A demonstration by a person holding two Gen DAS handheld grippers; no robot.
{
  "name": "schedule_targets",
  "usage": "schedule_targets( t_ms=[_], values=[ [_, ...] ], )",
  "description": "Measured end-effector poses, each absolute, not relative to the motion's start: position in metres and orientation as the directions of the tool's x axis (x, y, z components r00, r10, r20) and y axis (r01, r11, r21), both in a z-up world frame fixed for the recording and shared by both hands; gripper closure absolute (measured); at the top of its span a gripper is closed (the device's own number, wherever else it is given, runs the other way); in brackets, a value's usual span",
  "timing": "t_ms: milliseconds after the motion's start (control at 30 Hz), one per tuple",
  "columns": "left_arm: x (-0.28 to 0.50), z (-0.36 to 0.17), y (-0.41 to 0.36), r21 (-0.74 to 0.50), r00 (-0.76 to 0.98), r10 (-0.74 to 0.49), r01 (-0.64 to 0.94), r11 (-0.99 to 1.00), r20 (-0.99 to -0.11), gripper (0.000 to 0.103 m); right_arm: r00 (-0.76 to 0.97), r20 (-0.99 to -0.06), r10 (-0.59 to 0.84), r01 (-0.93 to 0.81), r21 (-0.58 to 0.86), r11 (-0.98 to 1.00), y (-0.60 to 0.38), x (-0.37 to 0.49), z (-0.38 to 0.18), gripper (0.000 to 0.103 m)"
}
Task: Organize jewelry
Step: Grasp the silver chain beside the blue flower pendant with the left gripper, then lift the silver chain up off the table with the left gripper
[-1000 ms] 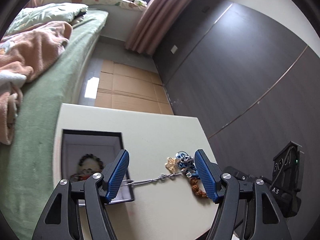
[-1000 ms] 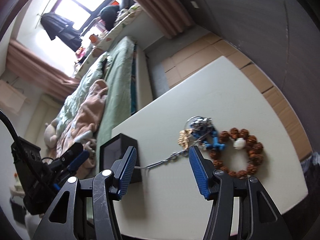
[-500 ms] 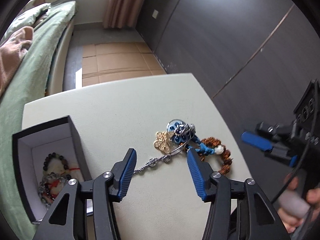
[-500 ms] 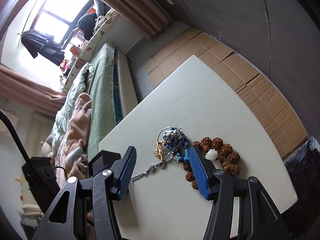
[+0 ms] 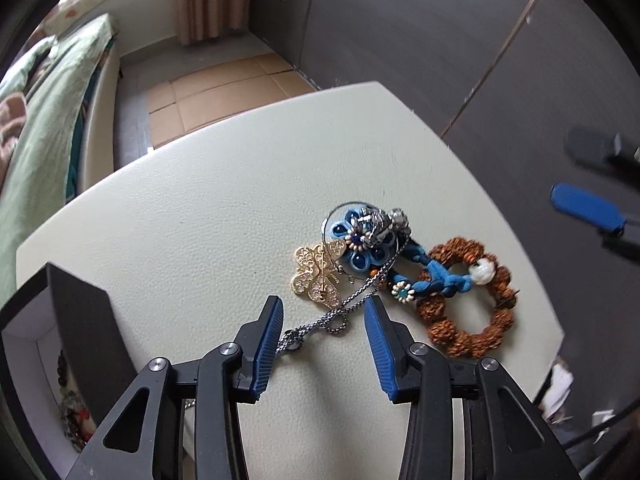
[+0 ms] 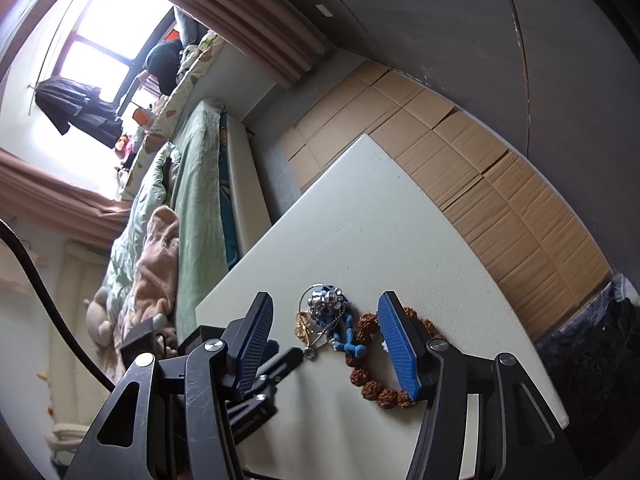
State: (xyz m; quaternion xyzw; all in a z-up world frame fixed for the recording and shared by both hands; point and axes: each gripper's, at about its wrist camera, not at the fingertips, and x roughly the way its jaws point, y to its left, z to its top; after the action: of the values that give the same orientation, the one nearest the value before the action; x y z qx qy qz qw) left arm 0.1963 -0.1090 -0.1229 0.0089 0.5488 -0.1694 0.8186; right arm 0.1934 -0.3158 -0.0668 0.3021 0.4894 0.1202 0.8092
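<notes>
Two closing left gripper jaws straddle the chain, mid-table.

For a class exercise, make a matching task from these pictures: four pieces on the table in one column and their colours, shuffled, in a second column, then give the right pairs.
Column one:
1. butterfly brooch
2. beaded bracelet
3. chain
4. jewelry box, outer wall

Column two:
A. black
B. silver
C. gold
D. brown

Right pairs: 1-C, 2-D, 3-B, 4-A.
</notes>
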Motion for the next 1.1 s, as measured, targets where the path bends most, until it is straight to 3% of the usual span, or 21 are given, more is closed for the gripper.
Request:
schedule_targets(
  t_ms=[300,400,533,600,800,1100],
  values=[
    [0.189,-0.129,-0.128,-0.017,0.389,-0.172,0.372,0.928,-0.905,0.062,0.476,-0.727,0.495,0.080,0.596,0.799,-0.311,0.194,-0.067,0.047],
    [0.183,-0.128,-0.129,-0.025,0.380,-0.185,0.389,0.921,-0.906,0.090,0.471,-0.729,0.497,0.072,0.593,0.802,-0.309,0.193,-0.067,0.047],
    [0.177,-0.128,-0.127,-0.017,0.385,-0.182,0.393,0.919,-0.905,0.092,0.469,-0.735,0.490,0.075,0.586,0.807,-0.309,0.191,-0.068,0.047],
    [0.177,-0.125,-0.124,-0.040,0.392,-0.194,0.369,0.929,-0.899,0.101,0.467,-0.737,0.489,0.077,0.584,0.808,-0.309,0.191,-0.068,0.047],
    [0.175,-0.085,-0.097,-0.175,0.462,-0.303,0.299,0.938,-0.834,0.101,0.462,-0.738,0.492,0.066,0.582,0.811,-0.306,0.186,-0.069,0.047],
    [0.162,-0.045,-0.078,-0.270,0.542,-0.373,0.263,0.926,-0.753,0.101,0.442,-0.752,0.489,0.076,0.575,0.815,-0.300,0.184,-0.076,0.047]
  ],
)
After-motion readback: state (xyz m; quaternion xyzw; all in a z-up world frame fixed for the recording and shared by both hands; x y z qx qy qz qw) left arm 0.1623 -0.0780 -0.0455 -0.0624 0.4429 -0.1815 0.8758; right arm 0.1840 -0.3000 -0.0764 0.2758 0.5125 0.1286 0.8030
